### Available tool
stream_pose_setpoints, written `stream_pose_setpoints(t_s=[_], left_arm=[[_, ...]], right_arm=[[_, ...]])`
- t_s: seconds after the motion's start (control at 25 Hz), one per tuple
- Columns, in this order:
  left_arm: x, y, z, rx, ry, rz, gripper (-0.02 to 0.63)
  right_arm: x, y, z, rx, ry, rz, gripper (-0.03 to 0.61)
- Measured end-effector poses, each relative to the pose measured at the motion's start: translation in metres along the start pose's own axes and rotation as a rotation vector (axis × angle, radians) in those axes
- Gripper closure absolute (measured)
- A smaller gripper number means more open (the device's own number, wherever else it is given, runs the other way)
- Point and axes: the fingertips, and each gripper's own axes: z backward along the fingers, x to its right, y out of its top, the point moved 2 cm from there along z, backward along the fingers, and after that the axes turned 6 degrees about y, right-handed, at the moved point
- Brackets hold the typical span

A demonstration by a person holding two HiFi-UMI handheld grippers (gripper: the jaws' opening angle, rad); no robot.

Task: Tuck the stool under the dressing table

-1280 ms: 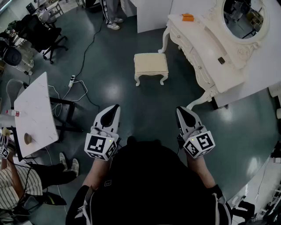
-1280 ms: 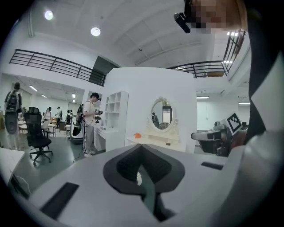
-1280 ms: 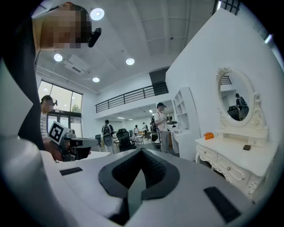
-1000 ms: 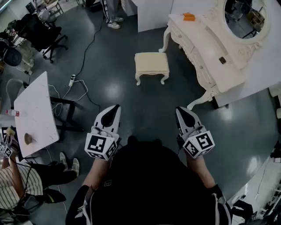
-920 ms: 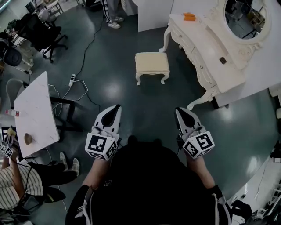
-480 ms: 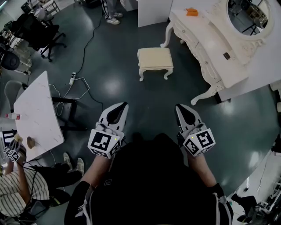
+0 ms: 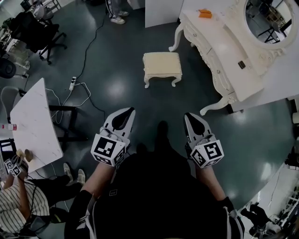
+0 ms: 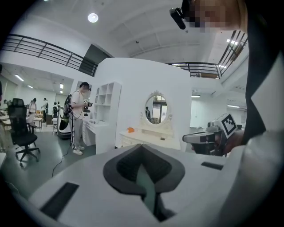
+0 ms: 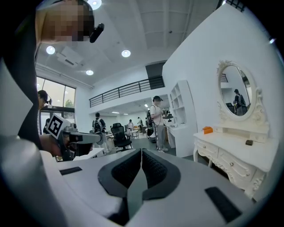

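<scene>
Floor (image 7: pixel 140 102), dark and glossy, fills the head view. The white carved dressing table (image 7: pixel 219 51) stands at two o'clock from the person, its oval mirror (image 7: pixel 268 21) at the far right edge. A plain white worktop (image 7: pixel 30 121) sits at nine o'clock, with a black cable (image 7: pixel 86 51) trailing across the floor at eleven o'clock. The cream stool (image 7: pixel 161 65) stands out in the open at twelve o'clock, just beside the dressing table's front and not beneath it, well apart from both grippers. The left gripper (image 7: pixel 128 110) and the right gripper (image 7: pixel 188 115) are held side by side low in the view, pointing towards twelve o'clock. Each has its jaws pressed together with nothing between them, as the left gripper view (image 8: pixel 142 147) and the right gripper view (image 9: pixel 141 151) show. On the dressing table's worktop lie a small orange thing (image 7: pixel 204 13) at the far end and a small dark object (image 7: pixel 241 64) nearer the mirror
</scene>
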Motion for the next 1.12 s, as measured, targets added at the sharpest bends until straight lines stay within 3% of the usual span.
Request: stream_pose_setpoints(t_s=[0.24,0.52,1.12], left_arm=[[-0.01,0.025,-0.071,0.014,0.058,0.034,0.607],[-0.016,0.045,-0.131,0.035,0.13,0.068,0.607],[-0.055,0.053,-0.217,0.005,0.126,0.106,0.607]], right_arm=[[0.07,0.02,-0.027,0.014,0.038,0.054,0.558],[0.144,0.033,-0.046,-0.005,0.086,0.048,0.558],[0.207,0.034,-0.107,-0.029,0.075,-0.01,0.558]])
